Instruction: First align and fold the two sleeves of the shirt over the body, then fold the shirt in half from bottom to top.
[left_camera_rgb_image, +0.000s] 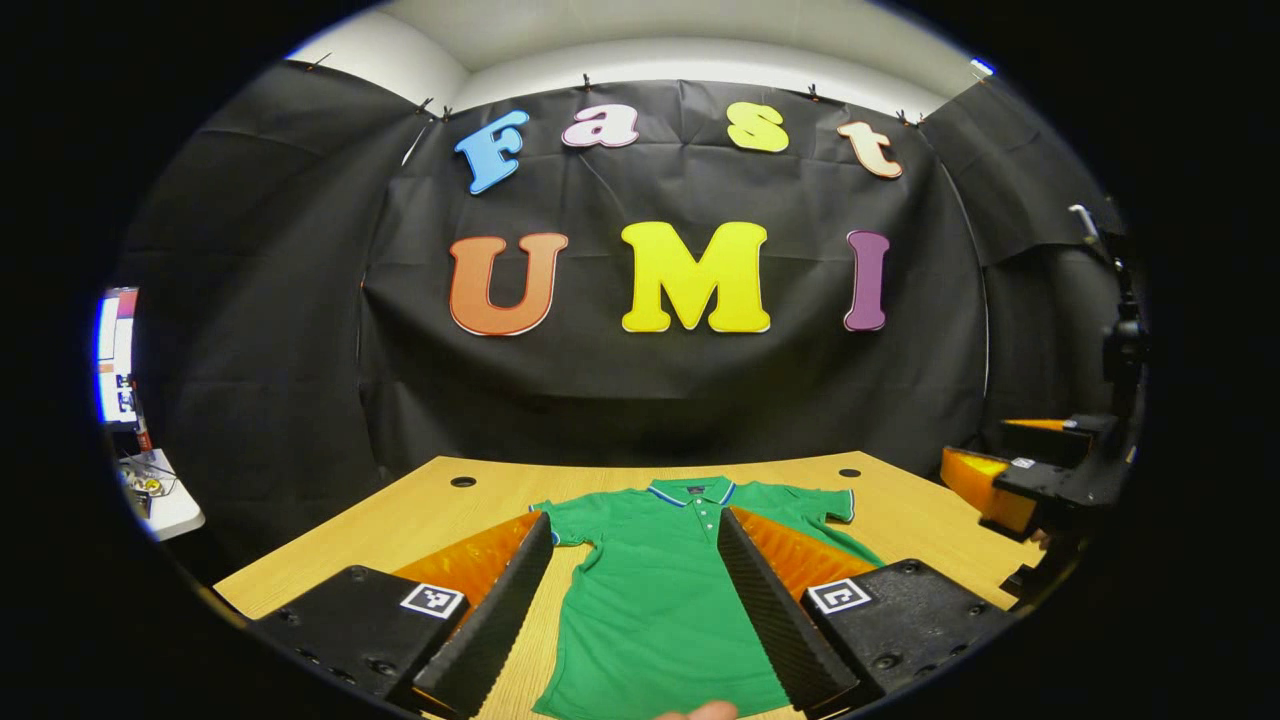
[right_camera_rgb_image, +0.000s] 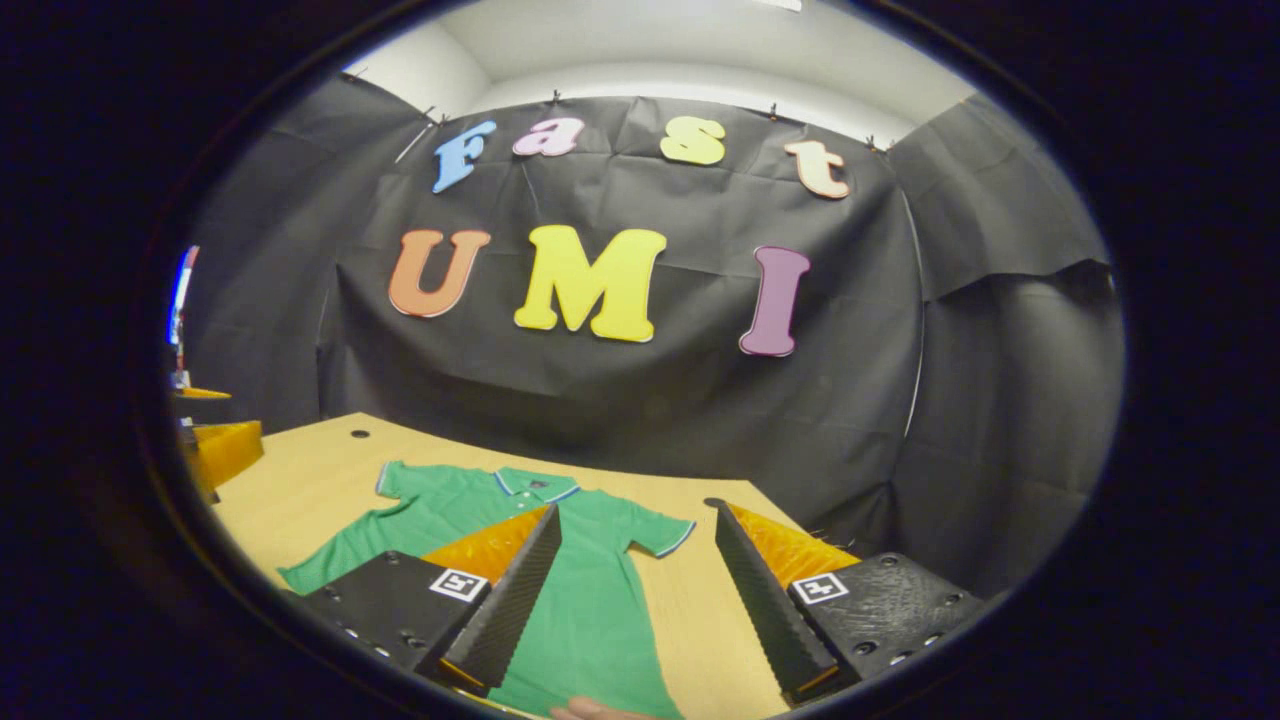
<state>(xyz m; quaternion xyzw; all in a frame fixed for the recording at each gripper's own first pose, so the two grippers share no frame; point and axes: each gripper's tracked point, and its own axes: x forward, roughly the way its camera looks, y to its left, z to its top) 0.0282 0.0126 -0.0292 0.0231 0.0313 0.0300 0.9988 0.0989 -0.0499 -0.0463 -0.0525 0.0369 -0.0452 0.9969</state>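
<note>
A green polo shirt (left_camera_rgb_image: 650, 590) lies flat on the wooden table (left_camera_rgb_image: 420, 520), collar at the far end and both short sleeves spread out to the sides. My left gripper (left_camera_rgb_image: 633, 517) hovers open over the shirt's lower body, its fingers framing the chest, with nothing held. In the right gripper view the shirt (right_camera_rgb_image: 595, 590) sits left of centre, and my right gripper (right_camera_rgb_image: 632, 508) is open above its right side and the bare table (right_camera_rgb_image: 690, 600). Each gripper also shows far off in the other's view: the right gripper (left_camera_rgb_image: 1040, 480) and the left gripper (right_camera_rgb_image: 215, 445).
A person's fingertip (left_camera_rgb_image: 700, 712) shows at the shirt's near hem. Two cable holes (left_camera_rgb_image: 463, 481) (left_camera_rgb_image: 849, 472) mark the table's far edge. A lit screen (left_camera_rgb_image: 115, 355) and a small white side table (left_camera_rgb_image: 165, 505) stand off to the left.
</note>
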